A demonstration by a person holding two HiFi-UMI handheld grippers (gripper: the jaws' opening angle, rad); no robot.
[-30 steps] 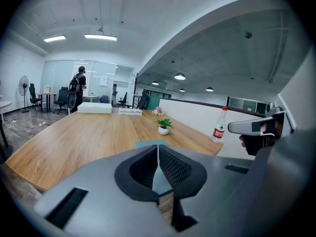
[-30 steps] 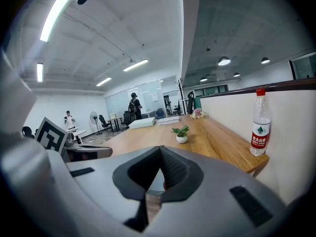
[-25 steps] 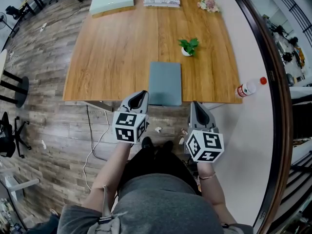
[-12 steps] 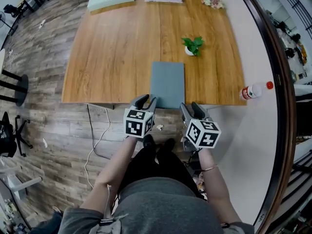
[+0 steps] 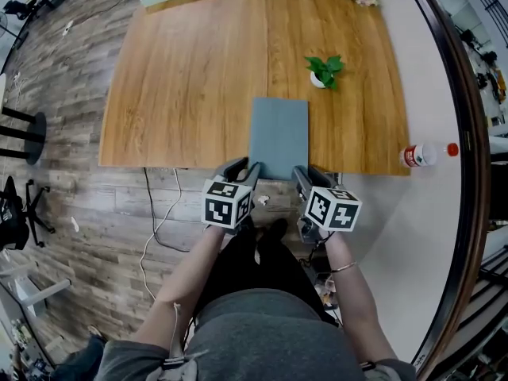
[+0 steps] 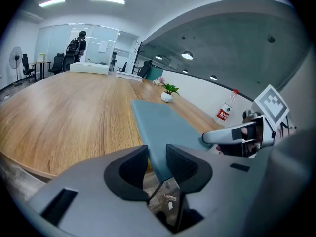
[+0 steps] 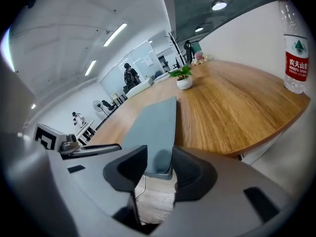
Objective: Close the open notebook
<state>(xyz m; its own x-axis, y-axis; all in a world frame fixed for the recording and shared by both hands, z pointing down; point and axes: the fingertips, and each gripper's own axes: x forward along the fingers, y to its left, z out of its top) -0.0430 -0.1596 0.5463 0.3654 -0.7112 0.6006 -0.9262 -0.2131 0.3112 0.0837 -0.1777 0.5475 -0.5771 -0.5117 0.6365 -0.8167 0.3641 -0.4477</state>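
The slate-grey, flat notebook [image 5: 279, 137] lies at the six o'clock edge of the rounded wooden table [image 5: 182, 86] with its cover down, so it looks closed. The left gripper [image 5: 243, 167] and right gripper [image 5: 308, 173] flank its near corners. Their jaws have just been opening to about halfway. The notebook's edge lines up with each gap, and the jaws grip nothing, which I'd judge a release. A small potted green plant [image 5: 324, 70] at one o'clock and a clear plastic water bottle [image 5: 425, 155] at three o'clock stand well apart, and nothing is in the way.

I'm looking into a bright open office.
A wooden table [image 5: 190, 70] is standing on plank floor [image 5: 79, 205], strip lights [image 6: 106, 0] are glowing overhead, a fan [image 6: 15, 58] is standing far back.
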